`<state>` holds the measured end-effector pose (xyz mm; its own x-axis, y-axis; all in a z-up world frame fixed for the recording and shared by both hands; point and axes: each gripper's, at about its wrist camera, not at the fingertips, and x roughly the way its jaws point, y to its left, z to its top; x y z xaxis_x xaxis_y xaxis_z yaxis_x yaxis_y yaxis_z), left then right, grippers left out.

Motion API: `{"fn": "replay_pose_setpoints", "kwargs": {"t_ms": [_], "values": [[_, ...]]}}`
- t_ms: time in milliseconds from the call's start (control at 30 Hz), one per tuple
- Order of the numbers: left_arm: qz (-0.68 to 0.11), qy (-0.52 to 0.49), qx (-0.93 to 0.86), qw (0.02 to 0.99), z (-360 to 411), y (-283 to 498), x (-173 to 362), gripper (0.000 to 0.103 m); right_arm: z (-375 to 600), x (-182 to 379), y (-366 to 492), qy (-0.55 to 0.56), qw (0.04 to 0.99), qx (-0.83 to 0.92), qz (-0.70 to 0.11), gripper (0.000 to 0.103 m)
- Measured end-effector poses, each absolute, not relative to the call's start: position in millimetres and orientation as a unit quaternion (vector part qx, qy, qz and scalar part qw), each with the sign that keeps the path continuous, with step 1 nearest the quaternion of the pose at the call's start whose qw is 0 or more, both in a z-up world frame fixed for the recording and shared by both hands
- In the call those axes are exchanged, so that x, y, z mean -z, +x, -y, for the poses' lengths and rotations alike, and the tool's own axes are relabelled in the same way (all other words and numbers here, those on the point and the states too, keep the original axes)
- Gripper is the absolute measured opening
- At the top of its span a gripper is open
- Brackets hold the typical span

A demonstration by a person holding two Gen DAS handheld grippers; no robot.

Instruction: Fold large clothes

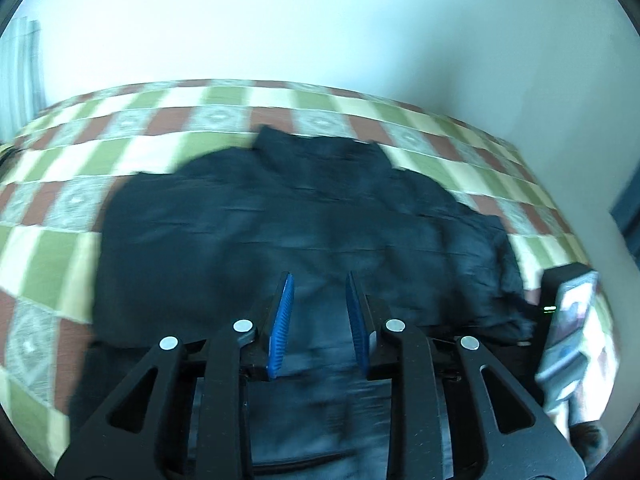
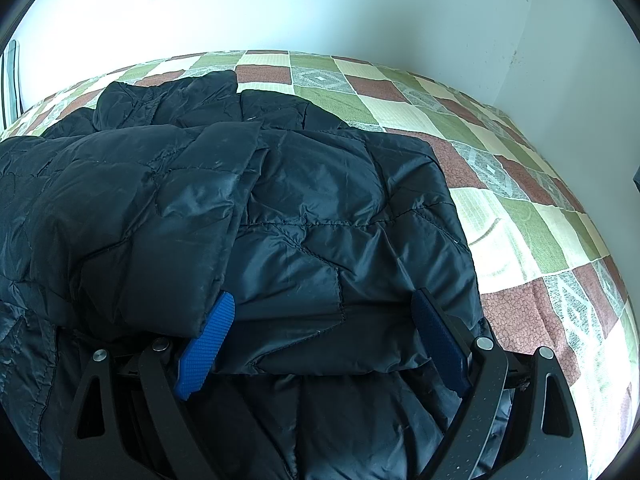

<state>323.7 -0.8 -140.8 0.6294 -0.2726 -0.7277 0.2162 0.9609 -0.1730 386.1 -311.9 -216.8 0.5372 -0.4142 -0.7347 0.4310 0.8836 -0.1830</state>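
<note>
A: Jacket (image 2: 304, 216): dark, quilted; laid on the checked bedspread (image 2: 532, 216), long axis run from the near edge toward the wall, one sleeve (image 2: 168, 216) folded over the middle.

B: Nearer tool?

A: Right gripper (image 2: 322, 320): spread wide, nothing held; hem straddled, left pad (image 2: 208, 344) tucked beside the sleeve cuff. It is judged the nearer.

B: Other one?

A: Left gripper (image 1: 320, 320): moderately parted, nothing gripped, poised above the jacket; view blurred, so contact cannot be told.

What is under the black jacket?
The jacket lies on a checked bedspread, which shows around it in green, cream and red squares. What lies beneath the jacket's middle is covered, so I cannot tell.
</note>
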Motion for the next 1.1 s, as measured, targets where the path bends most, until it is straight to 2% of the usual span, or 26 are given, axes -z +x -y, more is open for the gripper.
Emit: {"fn": "replay_pose_setpoints", "kwargs": {"t_ms": [200, 333, 767, 967, 1100], "values": [[-0.41, -0.056, 0.043, 0.91, -76.2, 328.4, 151.4, 0.028, 312.1, 216.2, 385.4, 0.009, 0.876, 0.242, -0.417, 0.089], [-0.415, -0.069, 0.024, 0.907, -101.2, 330.6, 157.9, 0.028, 314.4, 206.5, 382.3, 0.014, 0.88, 0.239, -0.41, 0.088], [-0.403, -0.087, 0.013, 0.911, -125.6, 334.1, 158.0, 0.029, 306.2, 125.2, 368.3, 0.046, 0.911, 0.213, -0.351, 0.088], [-0.404, -0.086, 0.009, 0.911, -131.0, 337.1, 160.2, 0.029, 313.9, 127.2, 365.7, 0.085, 0.908, 0.2, -0.357, 0.088], [-0.405, -0.083, 0.01, 0.911, -129.1, 341.0, 161.6, 0.03, 313.3, 147.8, 393.0, 0.103, 0.901, 0.172, -0.385, 0.071]]}}
